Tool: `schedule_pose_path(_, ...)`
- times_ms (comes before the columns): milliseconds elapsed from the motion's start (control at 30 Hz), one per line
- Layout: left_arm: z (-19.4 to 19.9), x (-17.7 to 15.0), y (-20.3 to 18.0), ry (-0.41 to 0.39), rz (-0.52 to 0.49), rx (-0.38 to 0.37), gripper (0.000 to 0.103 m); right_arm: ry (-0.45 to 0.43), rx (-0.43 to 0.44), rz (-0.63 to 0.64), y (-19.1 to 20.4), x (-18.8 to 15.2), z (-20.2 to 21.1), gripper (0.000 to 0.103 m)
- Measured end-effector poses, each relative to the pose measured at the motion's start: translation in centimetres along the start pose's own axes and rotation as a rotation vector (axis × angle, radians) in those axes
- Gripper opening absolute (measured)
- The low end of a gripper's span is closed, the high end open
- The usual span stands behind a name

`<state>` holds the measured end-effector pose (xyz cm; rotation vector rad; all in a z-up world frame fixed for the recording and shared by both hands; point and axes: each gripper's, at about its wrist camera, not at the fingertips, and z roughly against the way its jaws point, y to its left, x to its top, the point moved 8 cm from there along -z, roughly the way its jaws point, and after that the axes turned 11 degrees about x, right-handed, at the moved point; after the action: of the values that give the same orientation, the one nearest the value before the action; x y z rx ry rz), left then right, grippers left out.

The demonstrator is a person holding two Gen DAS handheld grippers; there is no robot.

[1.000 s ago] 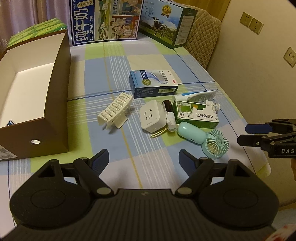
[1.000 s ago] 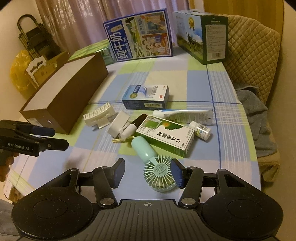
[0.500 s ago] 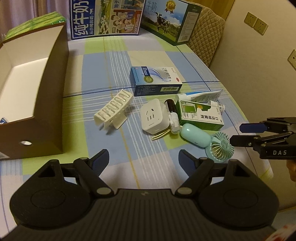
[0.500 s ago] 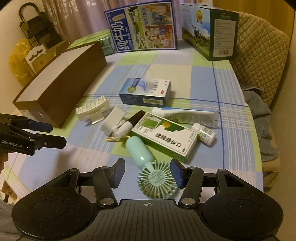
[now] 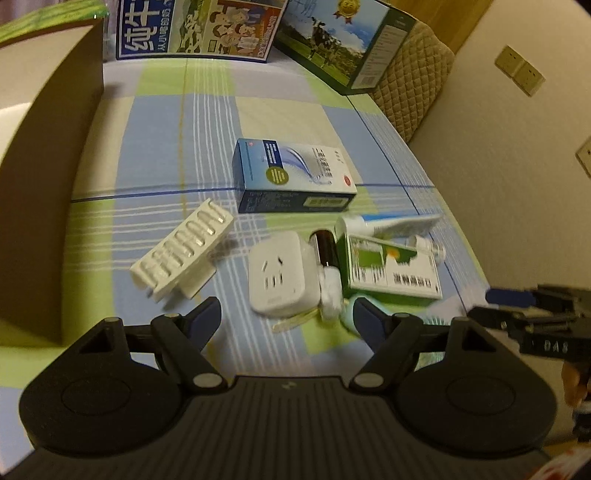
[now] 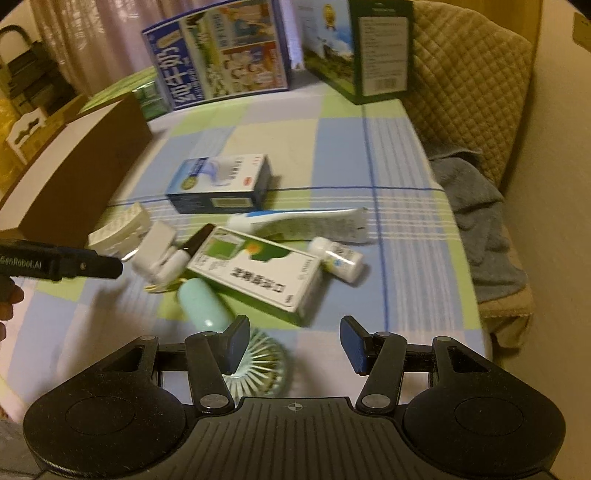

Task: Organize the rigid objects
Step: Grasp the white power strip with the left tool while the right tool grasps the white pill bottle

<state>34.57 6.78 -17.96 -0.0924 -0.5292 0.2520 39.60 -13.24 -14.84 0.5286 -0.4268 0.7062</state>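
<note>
A pile of small items lies on the checked tablecloth: a blue medicine box (image 5: 291, 177), a white ribbed clip (image 5: 183, 254), a white power adapter (image 5: 279, 275), a dark vial (image 5: 327, 249), a green-white box (image 6: 258, 271), a toothpaste tube (image 6: 299, 221), a white bottle (image 6: 338, 258) and a mint hand fan (image 6: 255, 369). My left gripper (image 5: 286, 321) is open, just before the adapter. My right gripper (image 6: 293, 341) is open above the fan's head. A brown open box (image 5: 51, 177) stands at the left.
Two milk cartons (image 5: 199, 29) (image 5: 343, 44) stand at the table's far edge. A quilted chair (image 6: 469, 85) with a grey cloth (image 6: 476, 221) is at the right. The wall (image 5: 517, 166) is close on the right side.
Both grippers moved forward toward the pile. The left one is nearer the adapter; the right one came over the fan's head. Both stay open.
</note>
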Motion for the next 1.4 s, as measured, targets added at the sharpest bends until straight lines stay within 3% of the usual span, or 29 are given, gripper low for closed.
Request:
schedule_pose_path(267, -3.8, 1.3, 0.8, 0.055, 0.138, -0.044, 0.074, 0.001, -0.033, -0.050, -2.4, 0.3, 0.0, 0.052)
schedule_pose_path(533, -5.9, 1.6, 1.4, 0.095, 0.208, -0.067, 0.073, 0.004, -0.055, -0.083, -4.3, 0.7, -0.1, 0.052)
schedule_pose_path(633, -6.0, 1.8, 1.4, 0.086, 0.218, -0.068, 0.065, 0.004, -0.051, -0.081, -4.6, 1.0, -0.3, 0.052)
schedule_pose_path(700, -6.2, 1.9, 1.2, 0.088, 0.227, -0.079, 0.049, 0.002, -0.046, -0.076, -4.6, 1.2, -0.5, 0.052)
schedule_pose_path(767, -6.4, 1.8, 1.1, 0.097, 0.247, -0.099, 0.049, 0.003, -0.040, -0.071, -4.6, 1.5, -0.9, 0.052)
schedule_pose_path(1167, -3.5, 0.3, 2.0, 0.008, 0.127, 0.058, 0.048, 0.005, -0.002, 0.012, -4.3, 2.9, -2.5, 0.052)
schedule_pose_path(1333, -2.5, -0.9, 2.9, 0.004, 0.130, 0.102, 0.048, 0.006, 0.008, 0.137, -4.1, 3.7, -3.7, 0.051)
schedule_pose_path(1400, -2.2, -1.3, 3.3, 0.005, 0.137, 0.113, 0.048, 0.016, 0.014, 0.206, -4.0, 4.1, -4.3, 0.046)
